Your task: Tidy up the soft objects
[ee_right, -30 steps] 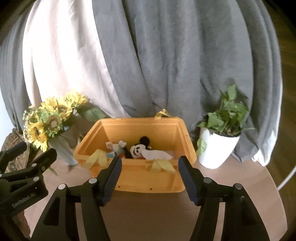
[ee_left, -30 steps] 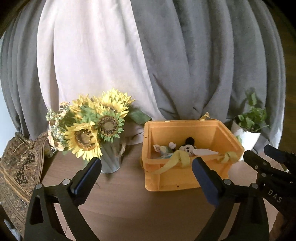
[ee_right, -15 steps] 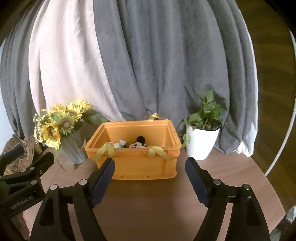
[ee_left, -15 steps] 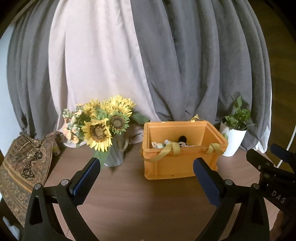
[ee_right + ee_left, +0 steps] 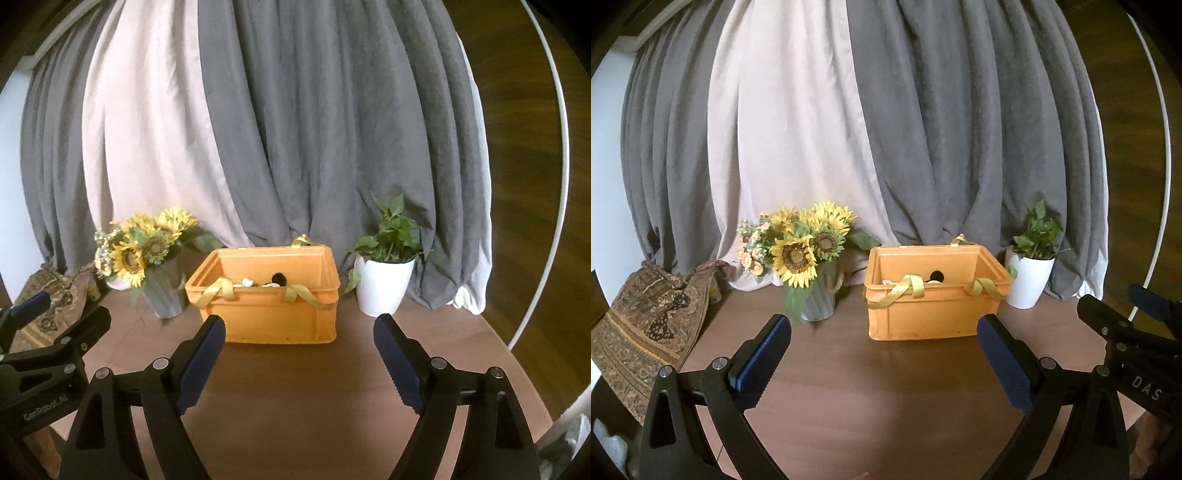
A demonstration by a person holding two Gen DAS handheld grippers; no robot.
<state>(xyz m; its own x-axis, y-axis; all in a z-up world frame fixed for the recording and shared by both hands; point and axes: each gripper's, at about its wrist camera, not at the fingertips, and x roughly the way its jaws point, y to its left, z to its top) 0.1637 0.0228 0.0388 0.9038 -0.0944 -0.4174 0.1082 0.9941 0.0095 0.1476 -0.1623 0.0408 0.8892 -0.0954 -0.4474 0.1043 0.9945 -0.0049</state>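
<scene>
An orange plastic crate [image 5: 932, 314] stands on the brown table; it also shows in the right wrist view [image 5: 273, 314]. Soft toys lie inside; only a black ear [image 5: 936, 275] and pale bits [image 5: 246, 282] show over the rim. Yellow ribbons [image 5: 908, 288] hang over its front rim. My left gripper [image 5: 884, 345] is open and empty, well in front of the crate. My right gripper [image 5: 299, 345] is open and empty, also in front of it.
A vase of sunflowers [image 5: 805, 258] stands left of the crate. A white pot with a green plant [image 5: 384, 288] stands to its right. A patterned cloth bag [image 5: 642, 325] lies at the far left. Grey and pale curtains [image 5: 886, 129] hang behind.
Both grippers have pulled back from the crate and dropped lower; it looks smaller and farther, and its contents are now mostly hidden by the rim. Both stay open.
</scene>
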